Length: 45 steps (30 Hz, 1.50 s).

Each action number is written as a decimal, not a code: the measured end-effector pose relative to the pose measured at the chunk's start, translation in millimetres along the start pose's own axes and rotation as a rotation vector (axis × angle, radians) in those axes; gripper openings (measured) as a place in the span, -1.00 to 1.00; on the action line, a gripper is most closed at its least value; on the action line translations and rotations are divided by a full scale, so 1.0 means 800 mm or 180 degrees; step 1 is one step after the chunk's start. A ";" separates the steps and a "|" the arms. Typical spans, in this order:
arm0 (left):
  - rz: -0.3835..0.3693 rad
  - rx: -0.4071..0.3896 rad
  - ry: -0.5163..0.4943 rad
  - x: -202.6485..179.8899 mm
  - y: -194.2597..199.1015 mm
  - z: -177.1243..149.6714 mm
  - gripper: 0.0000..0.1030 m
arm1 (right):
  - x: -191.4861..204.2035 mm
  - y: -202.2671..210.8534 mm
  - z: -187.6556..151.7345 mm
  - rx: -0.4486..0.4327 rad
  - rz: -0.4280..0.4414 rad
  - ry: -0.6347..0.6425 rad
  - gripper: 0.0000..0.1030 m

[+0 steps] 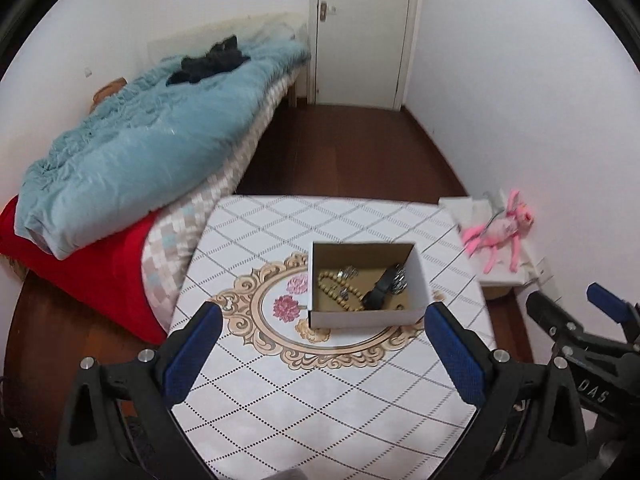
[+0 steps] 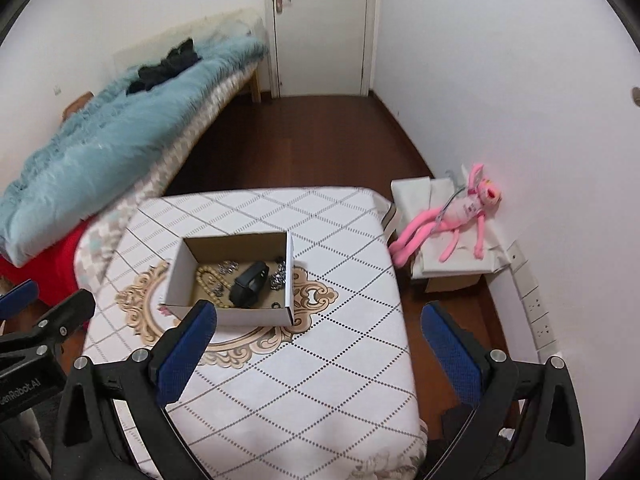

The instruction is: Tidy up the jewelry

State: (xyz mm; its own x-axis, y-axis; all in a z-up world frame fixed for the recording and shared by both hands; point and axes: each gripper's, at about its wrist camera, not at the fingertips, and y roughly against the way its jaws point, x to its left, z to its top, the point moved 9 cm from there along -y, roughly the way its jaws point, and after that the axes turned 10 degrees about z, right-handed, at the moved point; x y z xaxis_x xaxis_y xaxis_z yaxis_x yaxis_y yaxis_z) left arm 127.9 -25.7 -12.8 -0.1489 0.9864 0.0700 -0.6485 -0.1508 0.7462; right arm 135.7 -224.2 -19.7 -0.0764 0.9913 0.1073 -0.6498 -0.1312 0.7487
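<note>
Both my grippers hover above the near edge of the table, fingers spread wide, nothing held. Left gripper (image 1: pixel 322 344): blue ribbed pads, black frame. Right gripper (image 2: pixel 318 342): same build, off toward the table's right side.

Tablecloth (image 1: pixel 340 392): smooth white, dotted diamond grid, ornate tan medallion with pink flowers at centre.

The box (image 1: pixel 366 316) sits on that medallion, ahead of both grippers. White card outside, brown inside, open top, long axis running left to right. From my left gripper it lies straight ahead, slightly right; from my right gripper it lies ahead and left. The left looks the nearer and better lined up.

Inside the box: tan bead strand (image 1: pixel 340 290), coiled on the left, matte round beads; black watch band (image 1: pixel 380 290), lying diagonally, near-left to far-right; small silver metal pieces (image 1: pixel 396 280) toward the right wall, too small to identify. All jewellery appears to be in the box; none seen on the cloth.

Farther off: pink plush toy (image 2: pixel 456 216) on white packaging to the right, pale blue fuzzy blanket (image 1: pixel 140 152) on a bed to the left.
</note>
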 end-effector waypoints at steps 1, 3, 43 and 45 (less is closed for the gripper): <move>-0.0007 -0.0041 0.0016 0.002 0.011 0.003 1.00 | 0.001 0.011 0.001 -0.0038 -0.0005 0.0011 1.00; 0.0006 -0.0107 0.0054 0.006 0.036 0.008 1.00 | 0.007 0.044 0.007 -0.0159 -0.0006 0.0033 1.00; 0.0379 0.0422 -0.0051 0.006 -0.038 0.002 1.00 | 0.015 0.001 0.028 0.0163 0.0007 0.0062 1.00; 0.0404 0.0447 -0.0085 0.006 -0.045 0.001 1.00 | 0.012 -0.012 0.025 0.0223 0.0007 0.0054 1.00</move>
State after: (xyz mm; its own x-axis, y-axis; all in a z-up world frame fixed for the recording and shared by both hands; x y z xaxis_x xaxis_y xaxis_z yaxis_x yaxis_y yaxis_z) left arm 151.1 -15.4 -38.7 -0.2016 0.9617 0.1856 -0.5149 -0.2653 0.8152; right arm 156.7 -213.4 -12.7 -0.0910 0.9910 0.0985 -0.5951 -0.1334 0.7925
